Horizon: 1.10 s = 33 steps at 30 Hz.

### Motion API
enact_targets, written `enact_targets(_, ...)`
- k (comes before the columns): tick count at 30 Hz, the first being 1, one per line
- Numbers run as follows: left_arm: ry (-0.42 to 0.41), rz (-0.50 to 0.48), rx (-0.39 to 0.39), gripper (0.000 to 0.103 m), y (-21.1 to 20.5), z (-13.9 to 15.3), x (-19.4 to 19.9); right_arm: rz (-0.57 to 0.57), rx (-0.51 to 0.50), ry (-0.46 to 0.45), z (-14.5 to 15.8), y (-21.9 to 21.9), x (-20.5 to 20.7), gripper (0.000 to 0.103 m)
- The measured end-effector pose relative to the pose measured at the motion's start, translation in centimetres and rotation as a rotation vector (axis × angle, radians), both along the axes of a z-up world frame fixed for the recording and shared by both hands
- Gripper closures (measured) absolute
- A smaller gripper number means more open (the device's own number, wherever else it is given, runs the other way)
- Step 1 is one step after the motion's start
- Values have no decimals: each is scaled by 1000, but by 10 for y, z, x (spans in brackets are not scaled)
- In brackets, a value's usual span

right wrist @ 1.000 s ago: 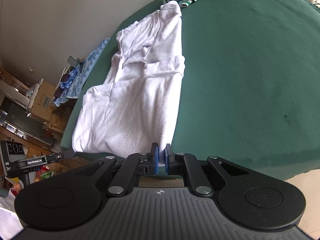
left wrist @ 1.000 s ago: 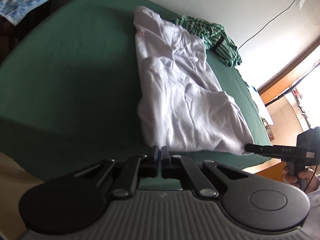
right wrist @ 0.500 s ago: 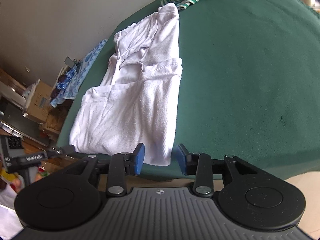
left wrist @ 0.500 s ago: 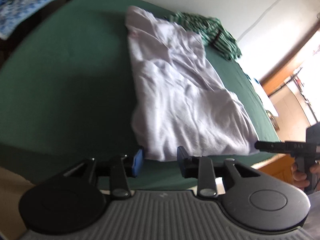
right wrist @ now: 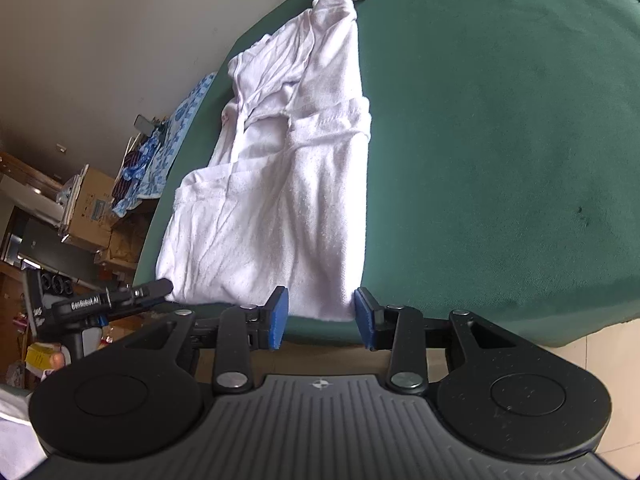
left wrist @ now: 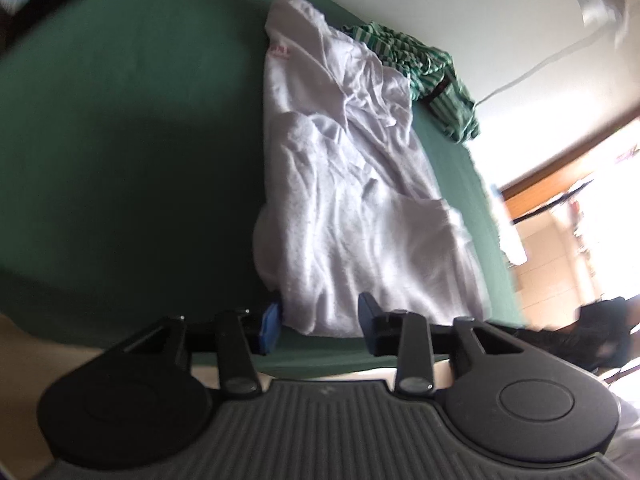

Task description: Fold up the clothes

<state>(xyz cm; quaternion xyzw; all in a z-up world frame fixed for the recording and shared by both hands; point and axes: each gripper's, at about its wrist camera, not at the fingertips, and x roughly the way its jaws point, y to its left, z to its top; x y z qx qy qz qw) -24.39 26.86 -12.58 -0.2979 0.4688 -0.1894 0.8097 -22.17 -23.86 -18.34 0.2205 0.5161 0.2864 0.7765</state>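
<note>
The white garment point(right wrist: 288, 184) lies lengthwise on the green worktop point(right wrist: 500, 152), folded into a long narrow strip with its sides turned inward, which is why a doubled edge runs straight down one flank. Its near hem sits right at the worktop's front edge, and that explains where both tools are: each waits at one near corner of the white garment, the natural handles for carrying the hem toward the far end.

The right gripper point(right wrist: 318, 316) has its blue-padded fingers point(right wrist: 278, 318) spread, the hem corner lying between them but not pinched; the jaws have just been opening, so I judge this a release after laying the cloth flat. The left gripper point(left wrist: 316, 326) is likewise parted at the other near corner, its jaws also just opening, with the cloth's edge between the pads and untouched as far as I can tell (this view is blurred).

At the white garment's far end, touching or overlapping its collar part, a green striped garment point(left wrist: 424, 76) sits bunched, presumably waiting its turn. Off the white garment's left side, past the worktop edge, hang a blue patterned cloth point(right wrist: 176, 136) and, below it, cardboard boxes point(right wrist: 92, 204).

The next fold likely needs both corners regripped evenly, or the strip will skew.
</note>
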Motion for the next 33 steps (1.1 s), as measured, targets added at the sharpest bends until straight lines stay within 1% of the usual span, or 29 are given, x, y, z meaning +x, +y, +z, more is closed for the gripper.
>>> enact_targets(3,24,20,-61,53,10,-3,-2,-16,30,32,-4,-8,0,62)
enact_targets(6,36,31,-86,53,10,-5,3,-22,88,99,-15,-11,5,63)
enact_targets(8,43,37,-99,53,10,-6,7,-6,92,112,-17,-8,7,63)
enact_targets(10,33,40,-80,59,5,-5,10,5,94,108,-16,-6,7,63)
enact_targets(14,38,38,-75,59,3,-5,12,5,120,77,-9,-6,4,64)
enact_targets(16,32,26,-50,56,2,-3,12,-5,98,53,-4,-6,3,64)
enact_targets(20,21,10,-5,56,-3,0,19,-10,54,3,-3,3,8,64)
enact_targets(21,17,8,2,56,-5,1,20,-14,50,1,-4,6,10,67)
enact_targets(22,14,10,5,59,-6,1,22,-22,48,0,-6,8,11,73)
enact_targets(23,13,14,3,60,-7,0,22,-30,46,2,-8,10,12,77)
enact_targets(24,12,20,0,70,-7,-1,23,-38,46,4,-10,11,13,86)
enact_targets(25,15,25,3,91,-7,-4,23,-43,47,5,-12,11,13,88)
enact_targets(26,12,30,10,96,-7,-5,22,-45,48,5,-12,11,13,89)
enact_targets(28,5,40,28,96,-9,-5,21,-39,39,-2,-12,10,13,93)
enact_targets(29,0,36,52,96,-12,-3,20,-35,34,-5,-12,10,12,93)
enact_targets(33,-25,9,180,96,-28,8,21,-14,-4,-27,-8,16,12,95)
